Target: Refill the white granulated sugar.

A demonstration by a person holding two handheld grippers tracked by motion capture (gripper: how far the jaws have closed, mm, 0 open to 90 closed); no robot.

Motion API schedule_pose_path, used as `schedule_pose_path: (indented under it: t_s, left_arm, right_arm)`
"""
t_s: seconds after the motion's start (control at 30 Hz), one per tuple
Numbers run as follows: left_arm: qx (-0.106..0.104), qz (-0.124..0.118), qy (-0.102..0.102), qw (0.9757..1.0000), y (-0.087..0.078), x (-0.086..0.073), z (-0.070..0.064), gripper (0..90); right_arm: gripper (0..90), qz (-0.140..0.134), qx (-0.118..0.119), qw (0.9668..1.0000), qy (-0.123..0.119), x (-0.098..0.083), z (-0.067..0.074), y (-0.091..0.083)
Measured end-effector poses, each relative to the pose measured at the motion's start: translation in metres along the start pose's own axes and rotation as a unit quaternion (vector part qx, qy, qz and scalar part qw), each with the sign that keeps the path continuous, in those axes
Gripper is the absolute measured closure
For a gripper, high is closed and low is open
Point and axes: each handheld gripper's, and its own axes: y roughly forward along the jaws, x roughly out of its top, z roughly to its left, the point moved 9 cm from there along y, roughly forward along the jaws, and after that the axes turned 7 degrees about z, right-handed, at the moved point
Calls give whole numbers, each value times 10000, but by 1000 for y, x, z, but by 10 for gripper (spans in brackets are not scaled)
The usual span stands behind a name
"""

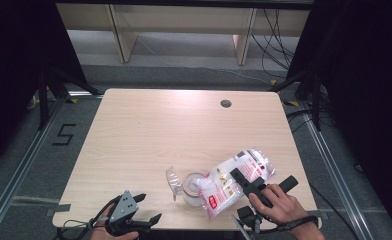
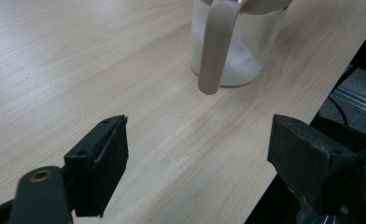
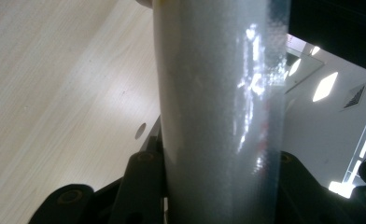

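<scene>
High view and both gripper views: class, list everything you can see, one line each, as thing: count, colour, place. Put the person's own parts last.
table: one, light wood, centre of the high view
cable hole: one, dark, far right part of the tabletop
glass jug: one, clear with white powder inside, near edge of the table, handle toward the left gripper
plastic bag: one, clear with white contents and red print, tipped over the jug's mouth
floor marking "5": one, black, floor left of the table
left gripper: one, black, near left corner, fingers open
right gripper: one, black, near right, fingers shut on the bag
right hand: one, holding the right gripper
</scene>
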Motion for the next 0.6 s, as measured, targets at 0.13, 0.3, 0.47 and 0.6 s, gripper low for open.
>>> schedule_pose_path:
  t_s: [0.13,0.3,0.47,0.6]
  left_arm:
    - [1,-2,-4,10000,0,0,0,198]
    - [8,8,8,10000,0,0,0,198]
    - [-6,-8,-4,10000,0,0,0,198]
    - [4,0,-6,10000,0,0,0,198]
  right_arm:
    - [698,-8,-5,10000,-46,-1,-1,0]
    - [698,-10,-7,10000,-50,-1,-1,0]
    - [698,13,18,10000,-5,-1,0,0]
    - [699,0,-22,10000,-71,-1,-2,0]
